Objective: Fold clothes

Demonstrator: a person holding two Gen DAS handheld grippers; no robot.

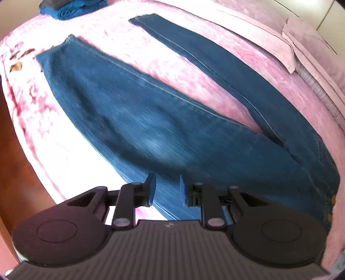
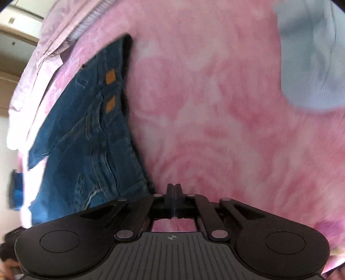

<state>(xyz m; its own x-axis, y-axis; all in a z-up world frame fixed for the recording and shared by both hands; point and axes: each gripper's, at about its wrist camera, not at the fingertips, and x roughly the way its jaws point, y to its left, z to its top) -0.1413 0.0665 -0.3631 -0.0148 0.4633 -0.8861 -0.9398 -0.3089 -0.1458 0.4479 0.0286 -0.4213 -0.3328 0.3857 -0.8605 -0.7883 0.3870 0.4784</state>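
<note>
- Bed (image 1: 168, 64), pink mottled cover, carries everything. One pillow (image 1: 306, 43) at the far right edge in the left wrist view.
- One pair of jeans (image 1: 151, 120), spread flat on the bed, legs splayed apart in a V with a wedge of cover between them. Hems point to the far edge; waist end lies toward the near right. Long axis runs from near right to far left in the left view.
- In the right wrist view the waist (image 2: 97, 120) shows to the left of that claw, two orange patches on it, waistband edge facing the open cover.
- One pale blue garment (image 2: 312, 64) at the upper right of the right view, well apart from the jeans.
- One folded dark blue stack (image 1: 73, 8) at the far corner.
- Left claw (image 1: 167, 189): jaws slightly parted, nothing pinched, poised above the nearer leg. Judged the nearer hand to the legs.
- Right claw (image 2: 174, 193): jaws closed together, empty, over bare cover just right of the waistband. Judged nearer the waist.
- Likely next: bring one leg across onto the other; the fold line follows the long axis.
</note>
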